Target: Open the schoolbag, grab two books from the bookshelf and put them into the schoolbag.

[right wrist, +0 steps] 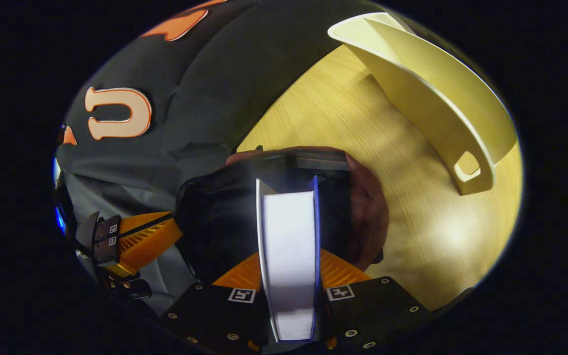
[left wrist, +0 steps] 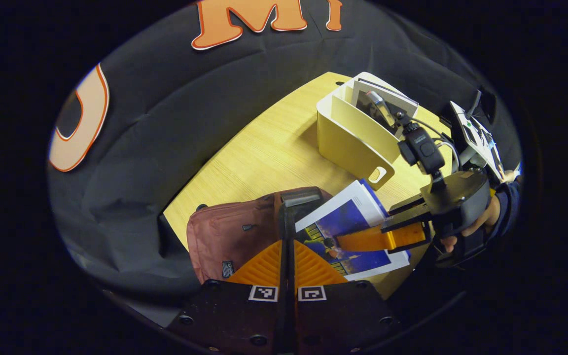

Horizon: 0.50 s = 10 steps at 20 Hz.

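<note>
The maroon schoolbag (left wrist: 225, 236) lies on the wooden table (left wrist: 264, 153), and its mouth gapes open onto a dark inside (right wrist: 220, 222). My left gripper (left wrist: 287, 241) is shut on the black rim of the bag's opening and holds it up; it appears in the right gripper view as the left gripper (right wrist: 165, 231) at the bag's left edge. My right gripper (right wrist: 289, 256) is shut on a blue-covered book (left wrist: 353, 227), whose white page edge (right wrist: 289, 246) points into the bag's mouth. A person's hand (left wrist: 481, 222) holds the right gripper (left wrist: 343, 241).
A cream bookshelf box (left wrist: 353, 133) stands on the far part of the table with another book (left wrist: 387, 98) upright in it; it appears as the tall bookshelf wall (right wrist: 437, 98) at the right. Black cloth hangs behind and left of the table.
</note>
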### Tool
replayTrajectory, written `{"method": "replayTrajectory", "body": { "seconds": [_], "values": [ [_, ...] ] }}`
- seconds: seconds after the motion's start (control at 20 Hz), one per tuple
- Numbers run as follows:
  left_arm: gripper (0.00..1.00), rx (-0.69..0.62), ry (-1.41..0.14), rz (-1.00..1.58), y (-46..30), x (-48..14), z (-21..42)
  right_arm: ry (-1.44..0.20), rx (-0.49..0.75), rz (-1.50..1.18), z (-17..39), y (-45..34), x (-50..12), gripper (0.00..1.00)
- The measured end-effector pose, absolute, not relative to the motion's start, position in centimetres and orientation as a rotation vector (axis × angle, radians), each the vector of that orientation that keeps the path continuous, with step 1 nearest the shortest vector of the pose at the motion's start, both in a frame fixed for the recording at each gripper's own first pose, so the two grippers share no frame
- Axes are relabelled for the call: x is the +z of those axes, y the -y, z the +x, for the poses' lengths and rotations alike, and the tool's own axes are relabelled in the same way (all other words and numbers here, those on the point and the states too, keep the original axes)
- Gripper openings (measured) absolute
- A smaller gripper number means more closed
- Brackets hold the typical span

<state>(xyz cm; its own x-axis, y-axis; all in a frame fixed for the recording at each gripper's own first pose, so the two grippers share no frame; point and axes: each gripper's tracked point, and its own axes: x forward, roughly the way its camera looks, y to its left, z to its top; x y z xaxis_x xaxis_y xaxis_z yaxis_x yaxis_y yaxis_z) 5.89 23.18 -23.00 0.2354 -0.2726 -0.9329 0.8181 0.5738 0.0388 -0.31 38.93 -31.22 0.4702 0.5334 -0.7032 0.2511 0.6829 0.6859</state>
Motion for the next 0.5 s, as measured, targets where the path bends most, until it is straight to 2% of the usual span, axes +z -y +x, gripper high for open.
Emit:
{"method": "replayTrajectory", "body": {
  "seconds": [0.45, 0.5],
  "values": [
    [0.01, -0.829, -1.086, 0.575, -22.5, -21.7, 5.3, -0.971, 0.199, 0.952, 3.0, -40.6, -32.5, 0.37],
    [0.01, -0.838, -1.097, 0.574, -22.3, -21.9, 5.2, -0.974, 0.205, 0.954, 3.1, -41.0, -32.8, 0.27]
  ]
}}
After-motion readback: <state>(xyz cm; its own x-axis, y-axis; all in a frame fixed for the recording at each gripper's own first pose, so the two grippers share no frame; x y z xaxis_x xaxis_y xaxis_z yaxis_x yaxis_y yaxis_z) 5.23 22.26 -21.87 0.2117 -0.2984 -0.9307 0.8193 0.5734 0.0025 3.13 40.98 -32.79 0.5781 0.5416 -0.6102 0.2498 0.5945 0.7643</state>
